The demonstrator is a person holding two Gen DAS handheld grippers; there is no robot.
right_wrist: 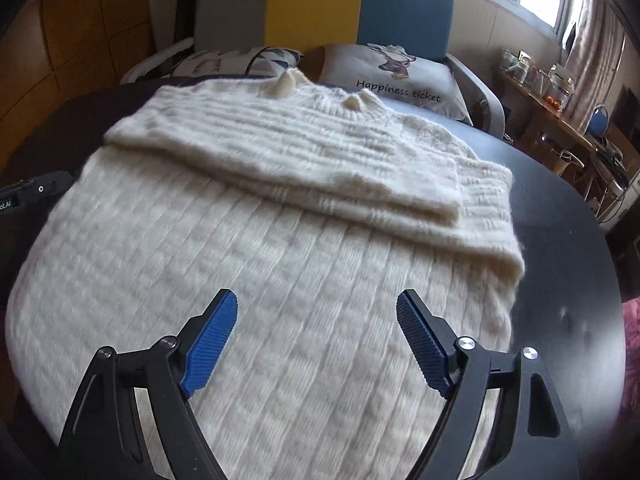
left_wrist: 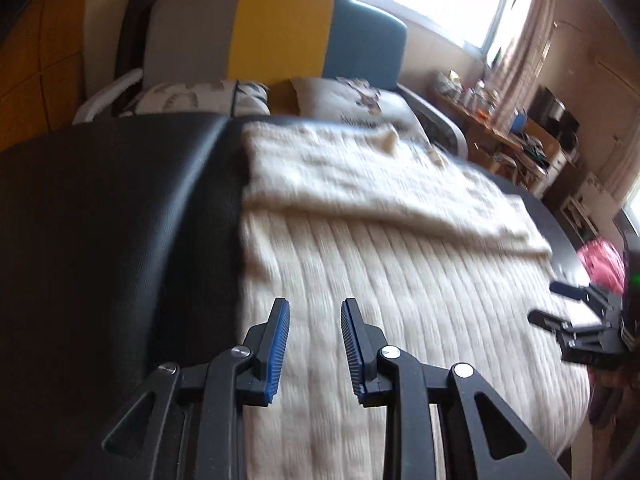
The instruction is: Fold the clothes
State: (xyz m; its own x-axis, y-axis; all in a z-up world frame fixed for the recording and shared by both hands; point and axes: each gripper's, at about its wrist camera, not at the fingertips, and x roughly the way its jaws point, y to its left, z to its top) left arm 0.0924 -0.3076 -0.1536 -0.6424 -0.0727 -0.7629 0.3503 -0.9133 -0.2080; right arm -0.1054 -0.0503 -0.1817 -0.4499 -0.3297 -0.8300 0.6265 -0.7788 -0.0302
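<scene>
Cream ribbed knit sweater (right_wrist: 280, 208) lies under both parted, empty tongs, left gripper (left_wrist: 315, 308) and right gripper (right_wrist: 317, 300); only the right wrist view shows its two cuffs.

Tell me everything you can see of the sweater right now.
The sweater is cream, a thick ribbed knit that looks fuzzy. It lies flat on the black table, with both sleeves folded across its upper part, overlapping. Both grippers are open above its lower half, holding nothing; contact can't be judged.
</scene>
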